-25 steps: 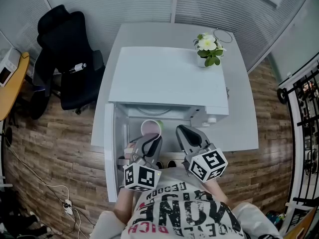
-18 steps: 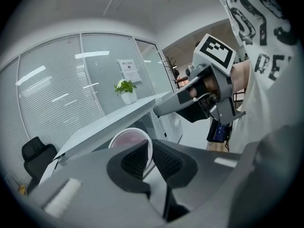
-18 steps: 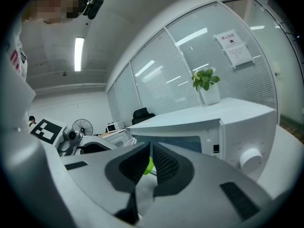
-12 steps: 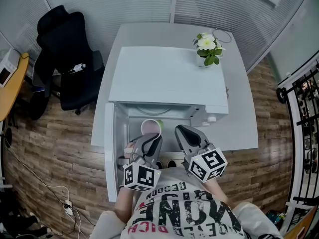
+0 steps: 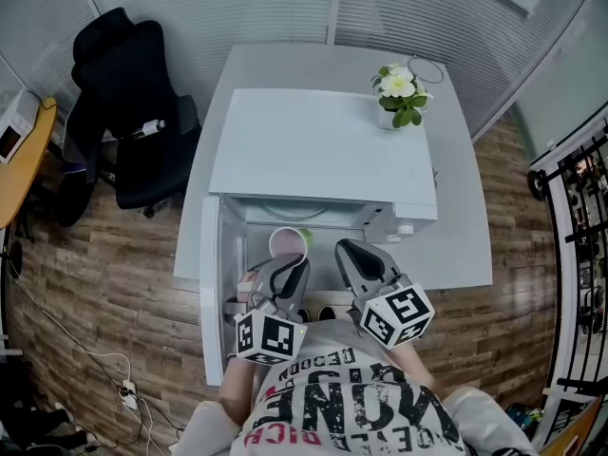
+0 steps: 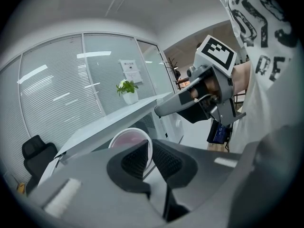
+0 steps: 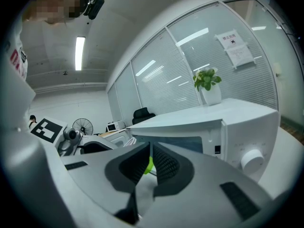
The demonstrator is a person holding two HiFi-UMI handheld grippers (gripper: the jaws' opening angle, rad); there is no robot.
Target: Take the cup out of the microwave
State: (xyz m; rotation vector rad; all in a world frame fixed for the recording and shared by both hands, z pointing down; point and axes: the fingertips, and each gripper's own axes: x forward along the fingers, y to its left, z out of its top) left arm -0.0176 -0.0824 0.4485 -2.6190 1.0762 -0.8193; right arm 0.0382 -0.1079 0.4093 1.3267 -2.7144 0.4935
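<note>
Clamping the rim of the round green cup with pink inside point(image 5: 288, 242) at the open white microwave's point(image 5: 323, 150) mouth, the left gripper point(image 5: 294, 263) holds it; the right gripper point(image 5: 348, 251) sits beside, jaws together, empty.

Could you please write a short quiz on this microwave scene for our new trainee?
1. True or false: the door of the microwave stands open.
2. What stands on top of the microwave? A) a kettle B) a potted flower C) a plate
3. Which gripper holds the cup, and by which part?

Key
1. True: the door is swung out to the left in the head view.
2. B.
3. The left gripper, shut on the cup's rim. The right gripper is beside the cup and holds nothing.
</note>
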